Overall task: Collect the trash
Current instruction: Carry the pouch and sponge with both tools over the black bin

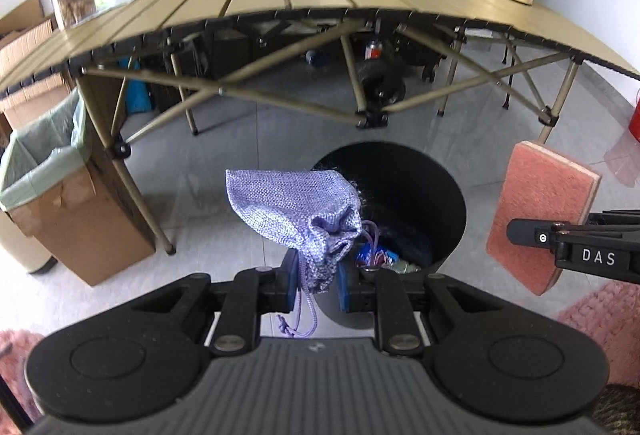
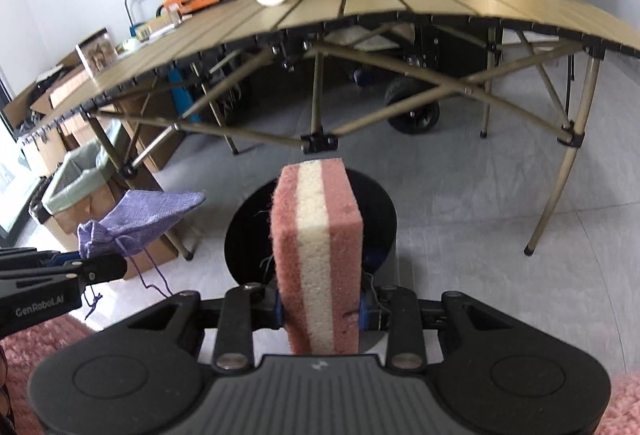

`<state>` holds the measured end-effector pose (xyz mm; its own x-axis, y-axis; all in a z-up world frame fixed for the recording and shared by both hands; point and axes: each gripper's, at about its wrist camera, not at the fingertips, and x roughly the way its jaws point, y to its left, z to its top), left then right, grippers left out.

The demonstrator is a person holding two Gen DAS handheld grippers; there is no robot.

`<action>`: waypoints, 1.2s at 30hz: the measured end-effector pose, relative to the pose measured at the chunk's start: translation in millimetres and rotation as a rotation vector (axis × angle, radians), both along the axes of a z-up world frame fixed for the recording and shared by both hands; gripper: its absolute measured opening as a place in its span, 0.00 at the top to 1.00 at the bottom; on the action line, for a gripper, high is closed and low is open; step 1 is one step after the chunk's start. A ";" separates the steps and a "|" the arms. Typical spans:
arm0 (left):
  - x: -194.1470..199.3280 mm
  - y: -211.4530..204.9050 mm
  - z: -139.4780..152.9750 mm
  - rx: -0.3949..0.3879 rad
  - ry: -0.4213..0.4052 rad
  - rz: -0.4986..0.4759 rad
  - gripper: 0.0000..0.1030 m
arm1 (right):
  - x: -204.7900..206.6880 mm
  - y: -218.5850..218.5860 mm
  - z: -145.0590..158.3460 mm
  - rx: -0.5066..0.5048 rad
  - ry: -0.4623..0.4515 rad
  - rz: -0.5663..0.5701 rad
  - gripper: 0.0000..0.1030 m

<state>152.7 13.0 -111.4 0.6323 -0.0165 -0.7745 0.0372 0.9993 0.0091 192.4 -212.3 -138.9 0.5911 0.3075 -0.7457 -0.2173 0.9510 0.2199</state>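
My left gripper point(image 1: 318, 285) clamped on neck of lilac woven drawstring pouch point(image 1: 296, 211), pouch jutting forward toward round black bin point(image 1: 448, 195) on floor. My right gripper point(image 2: 322, 309) pinching pink-and-cream layered sponge point(image 2: 316, 259) upright, over bin mouth. Both tilted down, I judge, for clean drop; wrappers already inside.

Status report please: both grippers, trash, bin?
Left gripper shut on purple pouch. Right gripper shut on pink sponge. Black bin below, mouth unobstructed.
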 end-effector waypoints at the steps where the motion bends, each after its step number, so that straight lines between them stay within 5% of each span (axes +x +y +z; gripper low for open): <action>1: 1.2 0.6 -1.9 -0.001 0.007 0.003 0.82 | 0.2 0.6 -2.6 -0.003 0.008 0.001 0.70; 21: 22.7 19.6 -45.8 -0.049 0.171 0.044 0.82 | 15.8 1.4 -33.7 -0.061 0.116 -0.018 0.70; 36: 50.8 -18.0 -44.2 -0.056 0.172 -0.048 0.82 | 33.1 -22.5 -36.4 -0.058 0.116 -0.100 0.70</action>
